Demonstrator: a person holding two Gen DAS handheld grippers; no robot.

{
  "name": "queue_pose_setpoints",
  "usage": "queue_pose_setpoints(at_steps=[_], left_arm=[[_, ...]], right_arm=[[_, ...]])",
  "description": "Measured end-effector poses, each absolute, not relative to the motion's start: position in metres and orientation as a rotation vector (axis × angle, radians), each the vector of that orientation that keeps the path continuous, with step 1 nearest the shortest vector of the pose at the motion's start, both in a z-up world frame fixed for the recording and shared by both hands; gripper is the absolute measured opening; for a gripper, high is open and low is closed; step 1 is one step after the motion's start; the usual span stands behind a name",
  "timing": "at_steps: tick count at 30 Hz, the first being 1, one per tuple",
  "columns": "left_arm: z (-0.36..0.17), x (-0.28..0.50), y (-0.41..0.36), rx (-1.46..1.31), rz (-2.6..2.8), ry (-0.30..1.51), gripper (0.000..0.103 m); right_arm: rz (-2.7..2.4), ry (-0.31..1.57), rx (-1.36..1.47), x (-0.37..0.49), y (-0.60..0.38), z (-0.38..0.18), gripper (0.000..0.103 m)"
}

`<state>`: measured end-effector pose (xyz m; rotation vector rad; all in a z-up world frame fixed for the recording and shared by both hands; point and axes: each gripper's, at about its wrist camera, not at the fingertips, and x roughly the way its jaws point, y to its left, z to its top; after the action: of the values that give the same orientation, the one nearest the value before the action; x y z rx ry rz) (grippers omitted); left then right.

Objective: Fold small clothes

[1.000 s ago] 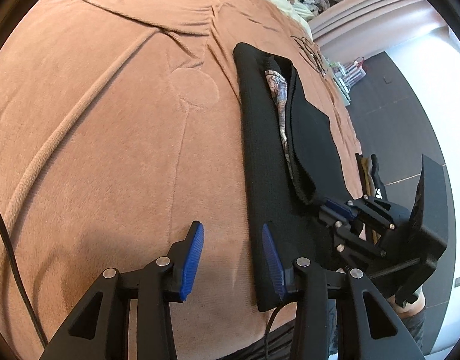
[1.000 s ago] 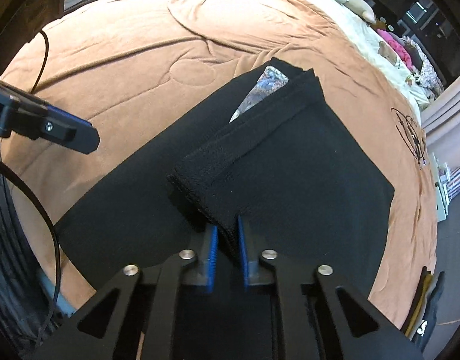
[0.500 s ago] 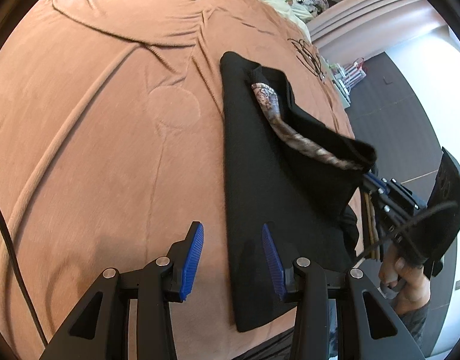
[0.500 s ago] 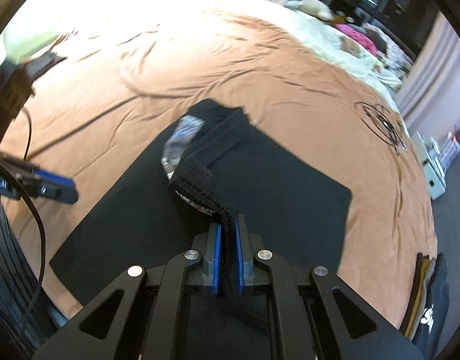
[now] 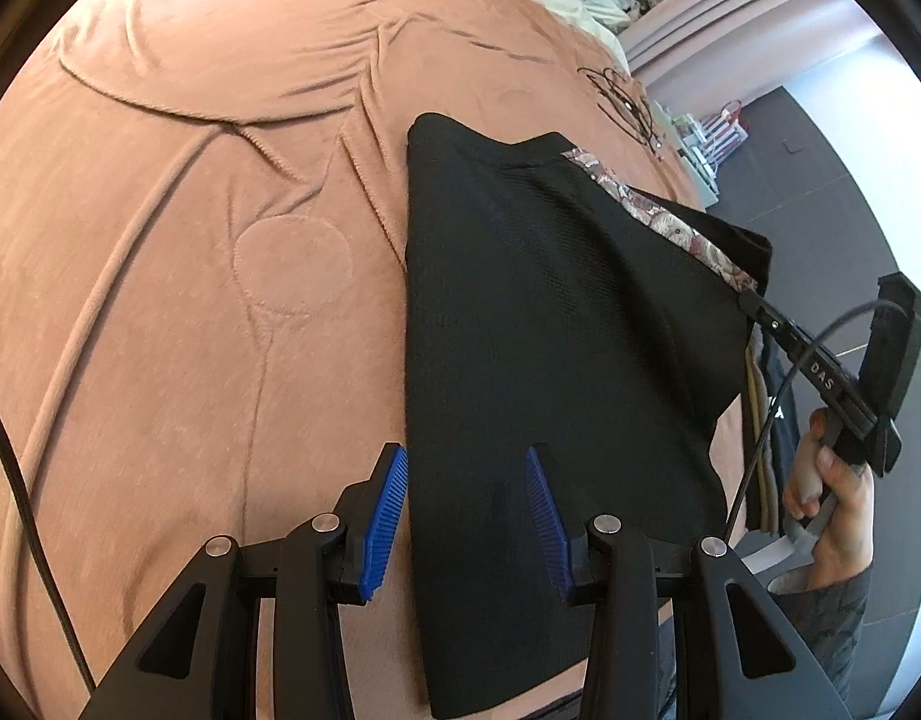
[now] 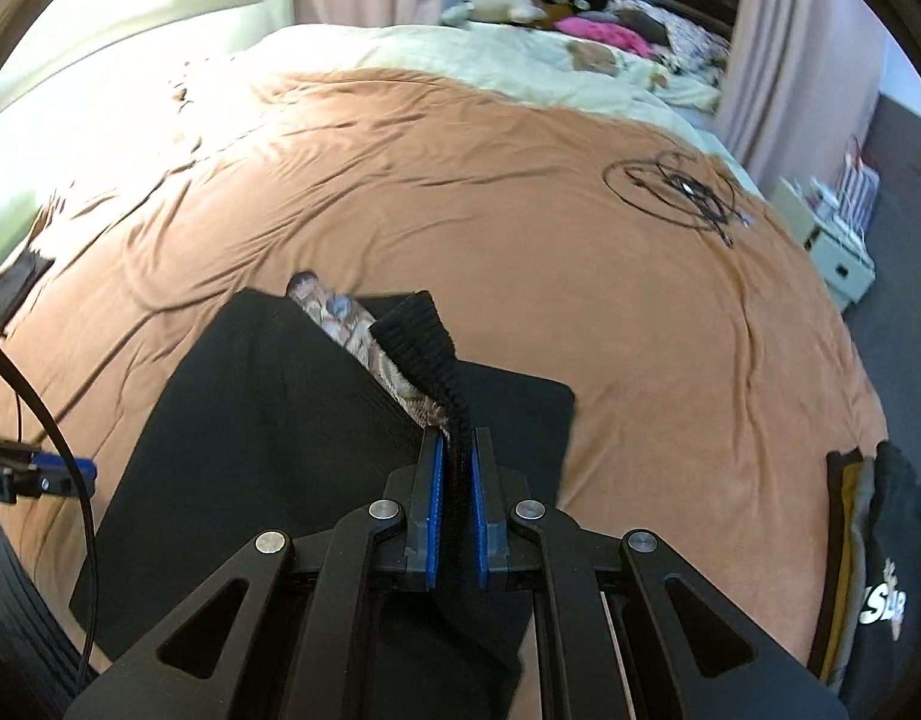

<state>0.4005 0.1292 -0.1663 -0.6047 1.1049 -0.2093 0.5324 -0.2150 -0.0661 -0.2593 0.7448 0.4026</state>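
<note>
The right gripper [image 6: 454, 468] is clamped tight on the ribbed black hem of the black garment [image 5: 556, 330], its blue pads [image 6: 435, 504] pressed against the fabric from both sides, and that edge is lifted clear of the brown bedspread [image 6: 520, 228]. Just ahead of its fingertips the raised flap shows a strip of patterned lining [image 6: 364, 342] running away along the fold. Beneath and to both sides of this claw the rest of the garment lies spread flat on the bed.

Over on the other side, the left gripper [image 5: 466, 504] hovers with its blue fingers [image 5: 385, 516] spread wide, gripping nothing. The near left edge of the garment runs right between them, the left finger over bare bedspread, the right one over black cloth. I can't tell whether either tip touches the fabric. Ahead and to the right of this claw the lifted corner rises in a taut tent towards the other tool, and the person's right hand [image 5: 832, 498] is wrapped around that handle.

Far ahead of the right claw, a coil of thin black wire [image 6: 676, 192] lies on the bedspread. To its right, at the bed's edge, sits a stack of folded clothes [image 6: 874, 552].
</note>
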Motion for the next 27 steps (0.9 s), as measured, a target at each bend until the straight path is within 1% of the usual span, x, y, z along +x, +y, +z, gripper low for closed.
queue_pose_setpoints(at_steps=[7, 11, 13, 15, 16, 17, 18, 27], left_arm=[[-0.170, 0.413, 0.122, -0.574, -0.175, 1.135, 0.043], [-0.172, 0.418, 0.121, -0.560, -0.149, 1.150, 0.043], [-0.173, 0.422, 0.122, -0.562, -0.144, 1.158, 0.043], [-0.173, 0.426, 0.123, -0.570, -0.143, 1.158, 0.044], [-0.173, 0.429, 0.124, -0.573, -0.140, 1.155, 0.044], [-0.173, 0.432, 0.125, -0.573, -0.138, 1.155, 0.045], [-0.173, 0.435, 0.125, -0.572, -0.137, 1.155, 0.045], [-0.173, 0.466, 0.133, -0.594, -0.163, 1.119, 0.045]], right_arm=[[0.391, 0.774, -0.206, 0.573, -0.226, -0.084, 0.005], [0.249, 0.785, -0.209, 0.598, -0.235, -0.092, 0.006], [0.235, 0.818, -0.135, 0.608, -0.247, -0.095, 0.006], [0.259, 0.839, -0.061, 0.612, -0.258, -0.099, 0.016], [0.280, 0.848, -0.036, 0.612, -0.262, -0.101, 0.037], [0.303, 0.855, -0.016, 0.611, -0.266, -0.104, 0.062], [0.320, 0.856, -0.002, 0.610, -0.269, -0.105, 0.068], [0.599, 0.958, 0.236, 0.612, -0.309, -0.131, 0.068]])
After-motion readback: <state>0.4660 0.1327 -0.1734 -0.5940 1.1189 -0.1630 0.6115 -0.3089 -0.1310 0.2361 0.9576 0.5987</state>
